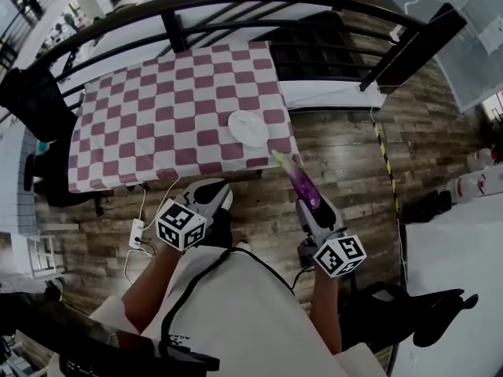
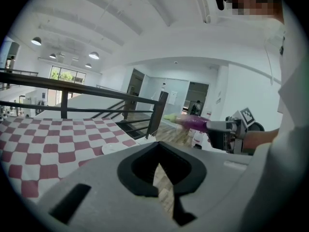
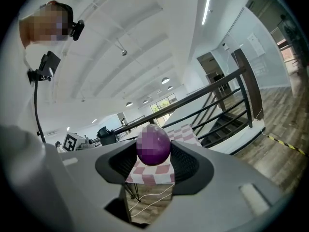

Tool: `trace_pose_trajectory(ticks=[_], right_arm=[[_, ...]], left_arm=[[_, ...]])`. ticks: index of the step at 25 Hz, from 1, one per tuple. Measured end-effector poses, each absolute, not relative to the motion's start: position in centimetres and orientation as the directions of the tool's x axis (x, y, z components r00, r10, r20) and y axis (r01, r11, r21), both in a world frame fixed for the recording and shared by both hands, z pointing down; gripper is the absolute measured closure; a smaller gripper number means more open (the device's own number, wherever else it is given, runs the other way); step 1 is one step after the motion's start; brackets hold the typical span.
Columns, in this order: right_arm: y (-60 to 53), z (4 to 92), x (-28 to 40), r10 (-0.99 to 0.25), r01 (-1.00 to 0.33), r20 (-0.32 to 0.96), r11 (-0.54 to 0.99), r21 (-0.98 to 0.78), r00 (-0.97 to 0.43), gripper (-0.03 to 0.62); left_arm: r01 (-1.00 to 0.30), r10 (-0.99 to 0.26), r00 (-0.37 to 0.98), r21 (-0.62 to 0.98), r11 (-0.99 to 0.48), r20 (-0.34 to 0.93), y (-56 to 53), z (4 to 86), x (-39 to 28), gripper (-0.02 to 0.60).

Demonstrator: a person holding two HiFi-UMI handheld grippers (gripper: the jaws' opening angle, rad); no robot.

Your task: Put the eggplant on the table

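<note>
Bright, even ceiling-lamp light; strong fisheye warp, dark vignetted corners; soft blur.

white shirt (image 1: 245, 314), black cable (image 1: 187, 285)

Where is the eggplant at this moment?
In the head view the eggplant is at the right, held in the right gripper above the wooden floor. Its green tip points at the table's near right corner, close to the white plate.
</note>
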State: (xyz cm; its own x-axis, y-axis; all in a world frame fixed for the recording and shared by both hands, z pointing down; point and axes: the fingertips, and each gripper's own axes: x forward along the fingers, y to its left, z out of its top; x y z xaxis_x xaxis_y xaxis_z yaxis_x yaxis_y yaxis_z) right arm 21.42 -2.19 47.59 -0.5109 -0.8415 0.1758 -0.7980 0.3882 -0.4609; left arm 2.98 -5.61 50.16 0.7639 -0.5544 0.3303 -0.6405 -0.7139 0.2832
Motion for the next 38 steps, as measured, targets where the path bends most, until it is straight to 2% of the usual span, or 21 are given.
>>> trace_pose_trajectory(ticks=[17,27,38], right_arm=[[-18.4,46.0,16.2,-0.853,-0.829,0.199,0.373,-0.416,-0.483,0.373],[-24.3,49.5,14.5,-0.855,-0.869,0.305,0.281,-0.407,-0.419,0.373],[-26.5,50.9,14.3,-0.85,-0.871,0.337,0.248,-0.424,-0.405,0.373]], left_arm=[[-0.558,-0.462,0.822,0.313,-0.768,0.333,-23.2,49.9,0.6,0.578],[-0.499,-0.394,0.858,0.346,-0.795,0.33,-30.7,51.7,-1.3,0.578],[-0.483,-0.38,0.867,0.358,-0.799,0.323,-34.1,52.1,-1.2,0.578]])
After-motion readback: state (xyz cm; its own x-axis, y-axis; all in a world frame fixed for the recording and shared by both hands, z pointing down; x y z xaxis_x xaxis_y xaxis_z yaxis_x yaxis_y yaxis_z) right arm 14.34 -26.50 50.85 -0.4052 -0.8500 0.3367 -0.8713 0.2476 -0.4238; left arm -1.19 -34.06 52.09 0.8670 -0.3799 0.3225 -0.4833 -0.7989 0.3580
